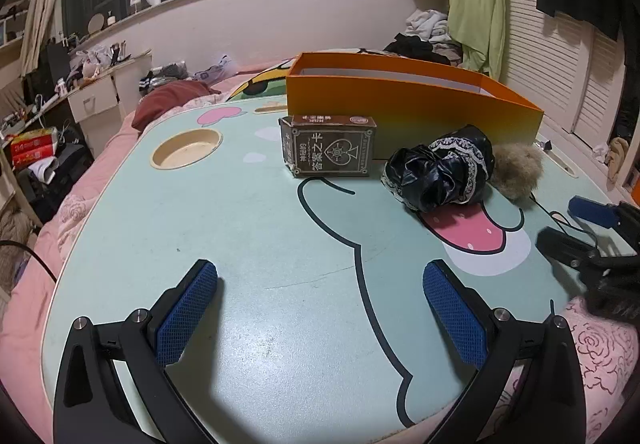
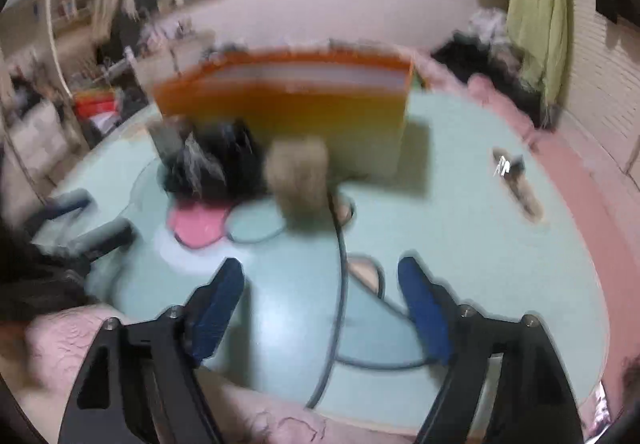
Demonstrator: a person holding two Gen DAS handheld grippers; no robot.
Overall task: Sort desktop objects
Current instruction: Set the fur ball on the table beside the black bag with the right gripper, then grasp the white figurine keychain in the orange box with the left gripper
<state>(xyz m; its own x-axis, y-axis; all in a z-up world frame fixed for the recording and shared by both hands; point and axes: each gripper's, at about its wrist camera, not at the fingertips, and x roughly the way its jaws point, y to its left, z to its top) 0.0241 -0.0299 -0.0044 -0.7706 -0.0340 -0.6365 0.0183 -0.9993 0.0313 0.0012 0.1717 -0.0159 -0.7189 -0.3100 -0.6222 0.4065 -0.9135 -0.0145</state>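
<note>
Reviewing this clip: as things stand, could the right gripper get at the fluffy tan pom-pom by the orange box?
Probably yes. The right gripper is open and empty, facing the pom-pom across bare table. Only a thin black cord runs between them; the orange box stands close behind it.

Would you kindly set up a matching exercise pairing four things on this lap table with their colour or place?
Things:
1. card box
2. storage box
3. fluffy ball
4. lace-trimmed bundle

Descriptions:
A. orange, open on top
B. glossy black
C. brown, printed with a spade
D. tan, right of the black bundle

Pairs: 1-C, 2-A, 3-D, 4-B
</note>
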